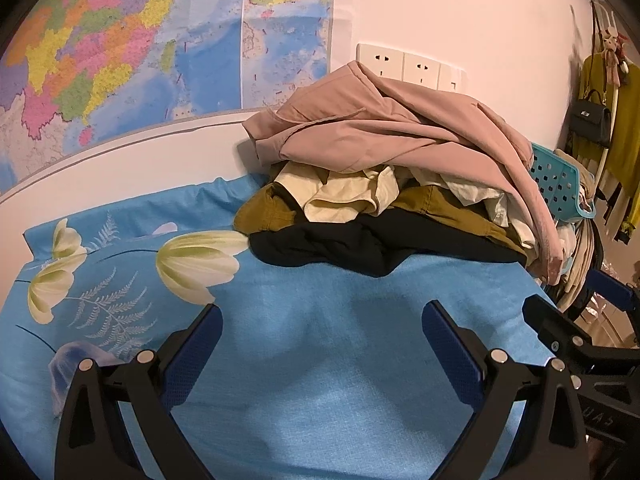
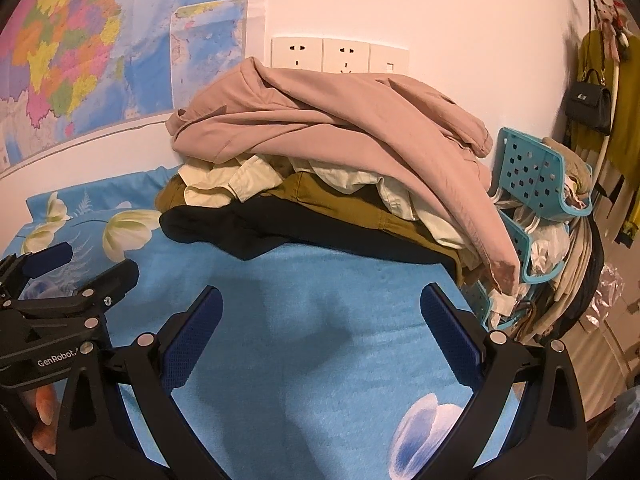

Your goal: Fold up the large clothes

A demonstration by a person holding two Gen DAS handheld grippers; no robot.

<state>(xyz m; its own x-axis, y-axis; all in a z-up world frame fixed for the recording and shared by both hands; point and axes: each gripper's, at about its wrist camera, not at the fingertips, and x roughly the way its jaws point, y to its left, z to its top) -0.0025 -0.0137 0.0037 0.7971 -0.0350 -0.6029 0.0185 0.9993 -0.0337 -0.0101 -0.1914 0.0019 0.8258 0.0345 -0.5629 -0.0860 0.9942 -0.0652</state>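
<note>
Pink top garment (image 2: pixel 320 120) crowns the pile (image 2: pixel 304 200) on the bed (image 2: pixel 320 320) by the wall; soft, floppy, probably light. Take its near hem. Both grippers, left (image 1: pixel 322 326) and right (image 2: pixel 321 314), gape empty.

My left tongs (image 1: pixel 322 320) hang wide apart and empty over the blue bed sheet (image 1: pixel 320 380). Ahead lies a heap of clothes (image 1: pixel 384 184): a pink garment (image 1: pixel 380 136) on top, cream, mustard and black ones beneath. My right tongs (image 1: pixel 576 312) show at the right edge.
</note>
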